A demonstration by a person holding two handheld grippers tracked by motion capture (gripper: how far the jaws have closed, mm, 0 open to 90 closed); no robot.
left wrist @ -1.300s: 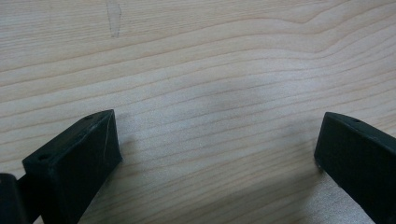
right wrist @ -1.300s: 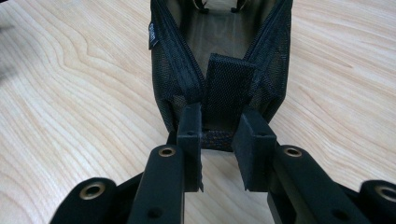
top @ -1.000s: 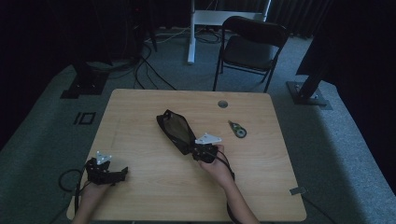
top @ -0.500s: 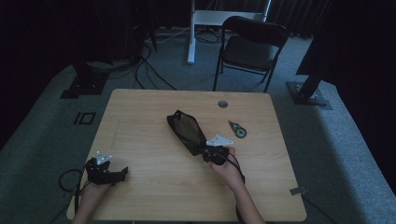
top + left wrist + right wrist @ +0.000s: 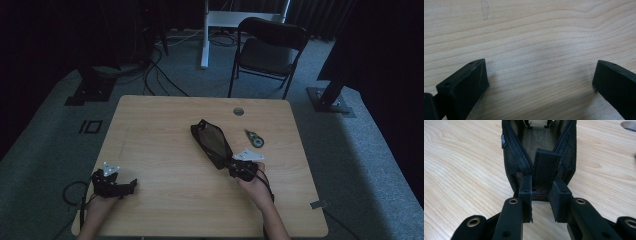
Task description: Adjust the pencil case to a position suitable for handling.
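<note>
The room around you is dark, with a grey carpet floor (image 5: pixel 45 150), a black folding chair (image 5: pixel 270 50) behind the far edge, cables on the floor at the far left and dark stand bases at both sides. The light wooden surface (image 5: pixel 165 130) has a small round hole (image 5: pixel 238 111) near its far edge.

On the surface, right of the middle, lies a black mesh pouch (image 5: pixel 212 142) with its zipper open; in the right gripper view you look into its olive inside (image 5: pixel 537 140). Your right gripper (image 5: pixel 235 167) sits at the near end of the pouch, and its jaws stand narrow on each side of the pouch's fabric tab (image 5: pixel 546 167). They seem to pinch the tab, but the contact itself is in shadow.

Your left gripper (image 5: pixel 131 183) rests at the near left part of the surface, well apart from the pouch. Its jaws are wide, with bare wood between them (image 5: pixel 541 75).

A small round object (image 5: pixel 255 139) lies just right of the pouch; it is too small to name. The far end of the pouch is cut off in the right gripper view.
</note>
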